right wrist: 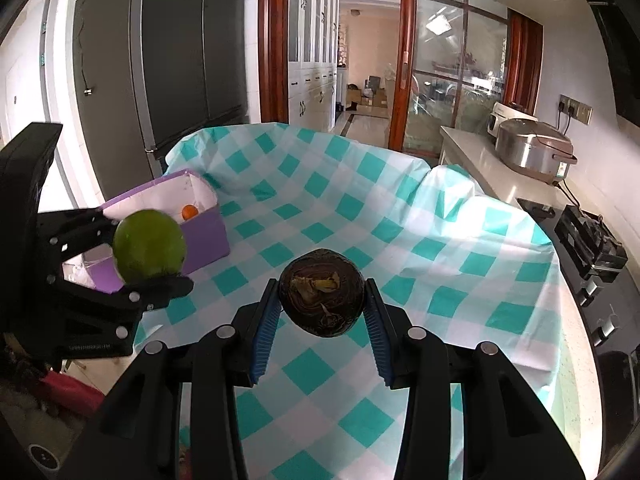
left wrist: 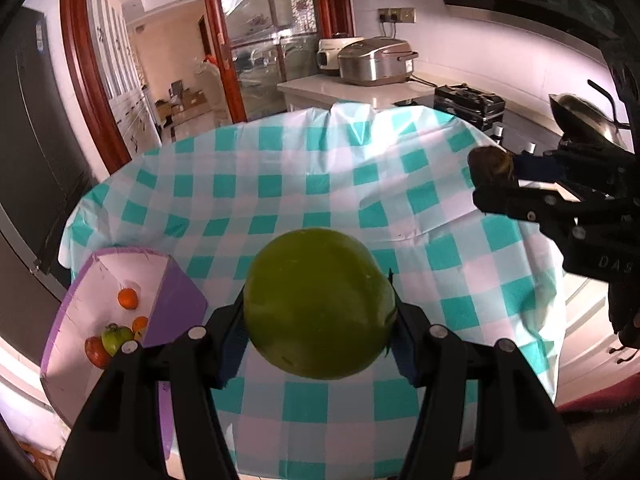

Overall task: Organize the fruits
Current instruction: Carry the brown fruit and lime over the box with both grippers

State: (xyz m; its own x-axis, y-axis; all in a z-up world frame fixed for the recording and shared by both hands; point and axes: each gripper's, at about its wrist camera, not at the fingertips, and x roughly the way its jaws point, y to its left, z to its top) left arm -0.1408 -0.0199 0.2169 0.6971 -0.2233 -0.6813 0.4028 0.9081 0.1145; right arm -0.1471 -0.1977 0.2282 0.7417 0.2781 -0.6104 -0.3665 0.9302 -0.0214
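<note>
Green and glossy, the round fruit (left wrist: 320, 304) sits clamped in the left gripper (left wrist: 320, 320), aloft over the teal-checked tablecloth (left wrist: 280, 184). At three o'clock the right gripper (right wrist: 322, 300) pinches a dark brown fruit (right wrist: 322, 292). Purple box (left wrist: 176, 300) at nine o'clock holds oranges (left wrist: 128, 298) and more fruit

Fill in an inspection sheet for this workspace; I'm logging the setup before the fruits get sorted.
Surface: table under a teal-and-white checked cloth, wrinkled.
Job's things: green fruit and dark brown fruit, both held above the cloth; purple box at the table's left edge holding oranges and other fruits.
Clutter: nothing seen on the cloth.
Grippers: left gripper shut on the green fruit; right gripper shut on the dark brown fruit.
Cables: cords from the wall socket.
Surroundings: rice cooker on the counter, fridge, glass door.
</note>
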